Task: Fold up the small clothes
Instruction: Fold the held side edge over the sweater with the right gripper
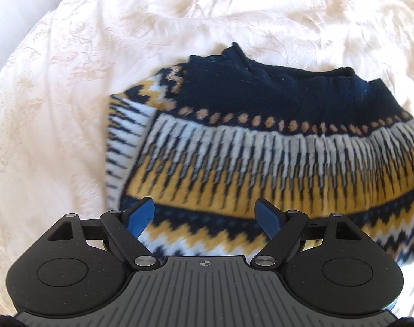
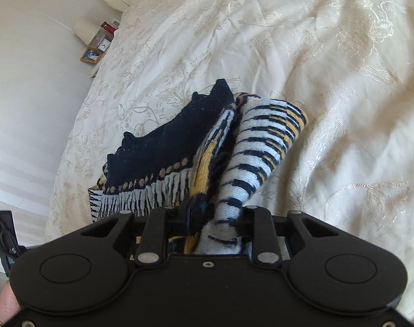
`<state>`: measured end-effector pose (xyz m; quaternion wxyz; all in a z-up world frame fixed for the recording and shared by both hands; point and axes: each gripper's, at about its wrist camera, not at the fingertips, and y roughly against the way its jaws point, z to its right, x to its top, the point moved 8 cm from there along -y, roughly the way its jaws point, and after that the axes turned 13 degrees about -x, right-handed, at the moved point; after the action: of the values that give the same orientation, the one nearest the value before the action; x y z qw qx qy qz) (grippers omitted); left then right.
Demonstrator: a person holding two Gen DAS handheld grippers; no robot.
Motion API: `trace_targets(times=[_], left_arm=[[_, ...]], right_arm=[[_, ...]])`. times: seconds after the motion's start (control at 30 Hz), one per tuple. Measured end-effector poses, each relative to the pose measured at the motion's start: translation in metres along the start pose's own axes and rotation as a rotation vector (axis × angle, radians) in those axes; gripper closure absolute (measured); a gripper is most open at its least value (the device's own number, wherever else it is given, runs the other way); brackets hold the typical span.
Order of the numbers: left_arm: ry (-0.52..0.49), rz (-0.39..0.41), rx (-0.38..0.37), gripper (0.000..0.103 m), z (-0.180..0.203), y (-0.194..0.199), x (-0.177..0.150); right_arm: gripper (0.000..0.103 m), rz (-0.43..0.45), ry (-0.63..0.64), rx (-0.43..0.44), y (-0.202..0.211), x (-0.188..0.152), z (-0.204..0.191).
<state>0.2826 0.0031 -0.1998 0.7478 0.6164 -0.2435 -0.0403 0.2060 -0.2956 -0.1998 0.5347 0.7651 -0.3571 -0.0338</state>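
Right claw (image 2: 207, 212) grips the patterned sweater (image 1: 261, 147); left claw (image 1: 205, 215) gapes wide above it, empty.

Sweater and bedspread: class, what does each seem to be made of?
Sweater: looks like knitted wool or acrylic yarn, matte and fuzzy; stitch-stepped navy, yellow and white pattern shows. Bedspread: seems a woven cream fabric with a slight sheen; raised floral motifs suggest jacquard or embroidery.

bright daylight, washed-out bedspread (image 1: 70, 81), motion-blurred sweater (image 1: 261, 150), fisheye bending at edges.
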Motion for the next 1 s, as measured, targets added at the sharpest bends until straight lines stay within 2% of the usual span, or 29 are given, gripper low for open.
trace_targets(times=[0.17,0.33,0.53,0.77,1.0], left_arm=[[-0.023,0.013,-0.014,0.022,-0.032,0.02,-0.015],[-0.015,0.05,-0.047,0.022,-0.05,0.037,-0.012],[-0.006,0.079,-0.065,0.022,-0.083,0.047,-0.008],[0.032,0.07,-0.055,0.022,-0.124,0.049,-0.017],[0.083,0.05,-0.041,0.022,-0.157,0.048,-0.029]], right_arm=[[0.07,0.027,0.05,-0.013,0.003,0.0,-0.046],[0.072,0.053,0.09,-0.008,-0.001,-0.005,-0.097],[0.072,0.063,0.151,0.044,-0.017,-0.017,-0.171],[0.073,-0.015,0.299,0.005,-0.068,-0.057,-0.235],[0.073,-0.053,0.449,-0.096,-0.1,-0.088,-0.264]])
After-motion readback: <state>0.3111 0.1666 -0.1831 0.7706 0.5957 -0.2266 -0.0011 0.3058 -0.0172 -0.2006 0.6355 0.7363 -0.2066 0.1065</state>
